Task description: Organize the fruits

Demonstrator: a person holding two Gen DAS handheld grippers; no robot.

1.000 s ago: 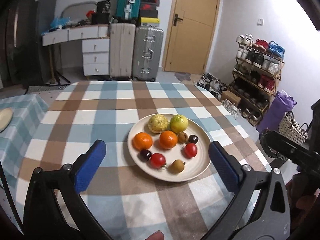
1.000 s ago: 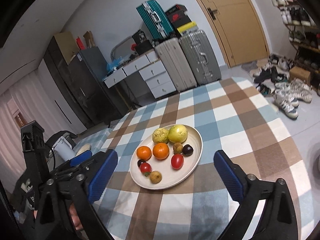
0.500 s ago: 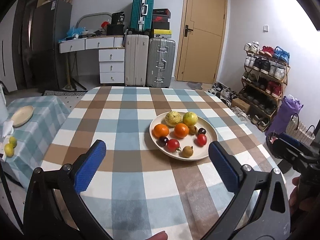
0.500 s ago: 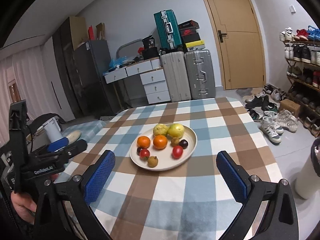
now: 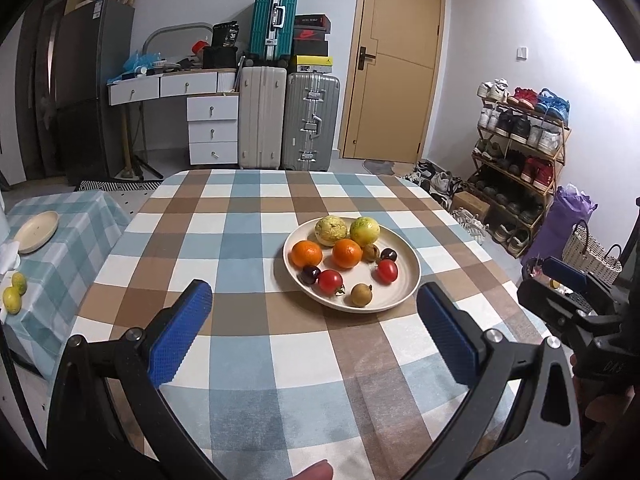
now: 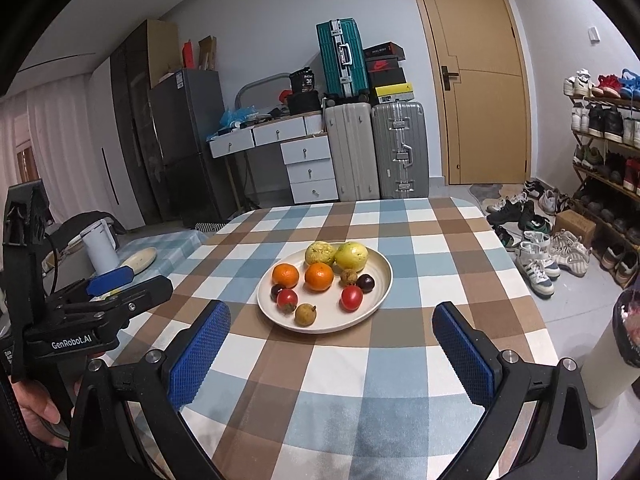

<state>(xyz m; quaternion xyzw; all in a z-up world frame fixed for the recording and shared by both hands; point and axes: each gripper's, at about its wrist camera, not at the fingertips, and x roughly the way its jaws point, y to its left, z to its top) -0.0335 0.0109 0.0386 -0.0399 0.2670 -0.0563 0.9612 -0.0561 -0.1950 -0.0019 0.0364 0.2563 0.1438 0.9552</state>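
Note:
A cream plate stands on the checked table and holds several fruits: two oranges, two yellow-green fruits, two red tomatoes, dark plums and small brown fruits. My left gripper is open, above the table's near edge, short of the plate. My right gripper is open too, likewise short of the plate. Neither holds anything. Each gripper shows at the side of the other's view.
A lower side table at the left carries a small plate and two lemons. Suitcases, drawers and a door stand behind. A shoe rack and shoes line the right. A bin stands near the right.
Both grippers have pulled back and risen from the plate, which now looks smaller and farther. Both stayed open.

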